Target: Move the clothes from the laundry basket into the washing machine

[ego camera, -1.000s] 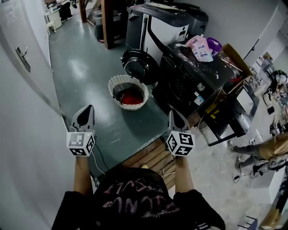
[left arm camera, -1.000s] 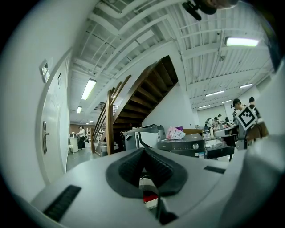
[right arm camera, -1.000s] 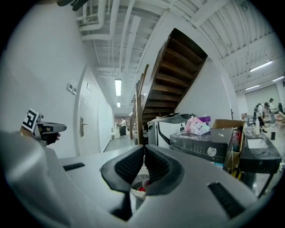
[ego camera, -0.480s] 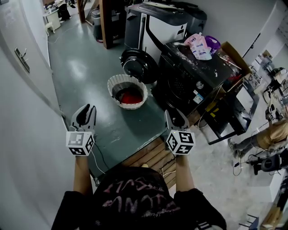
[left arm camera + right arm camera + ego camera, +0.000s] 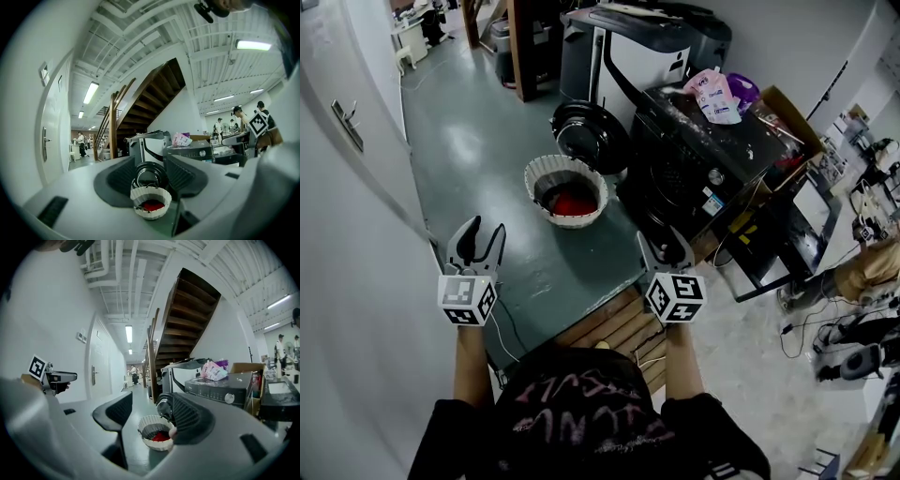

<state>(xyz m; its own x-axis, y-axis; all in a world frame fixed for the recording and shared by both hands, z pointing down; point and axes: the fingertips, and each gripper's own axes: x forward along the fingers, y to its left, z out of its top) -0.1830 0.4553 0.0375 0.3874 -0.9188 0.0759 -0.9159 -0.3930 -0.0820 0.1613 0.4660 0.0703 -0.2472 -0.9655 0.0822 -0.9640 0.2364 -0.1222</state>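
Observation:
A white laundry basket (image 5: pixel 566 191) stands on the green floor with a red cloth (image 5: pixel 573 202) in it. Just beyond it is the black washing machine (image 5: pixel 694 159), its round door (image 5: pixel 589 136) swung open. My left gripper (image 5: pixel 478 234) and right gripper (image 5: pixel 664 246) are held level, well short of the basket. Both have just been opening their jaws and nothing is between them. The left gripper view frames the basket (image 5: pixel 150 202) between its fingers (image 5: pixel 119 180). In the right gripper view the basket (image 5: pixel 157 432) and red cloth (image 5: pixel 161 437) show between the open jaws.
A pink detergent bag (image 5: pixel 715 98) lies on the washer, with a cardboard box (image 5: pixel 787 117) beside it. A grey machine (image 5: pixel 628 47) and a wooden stair post (image 5: pixel 523 47) stand behind. A white door (image 5: pixel 347 122) is at left, wooden boards (image 5: pixel 614 323) lie near my feet, and a person (image 5: pixel 862 272) is at right.
Both grippers' jaws have gone from shut to open. The hands have stayed about where they were, and the basket has not moved.

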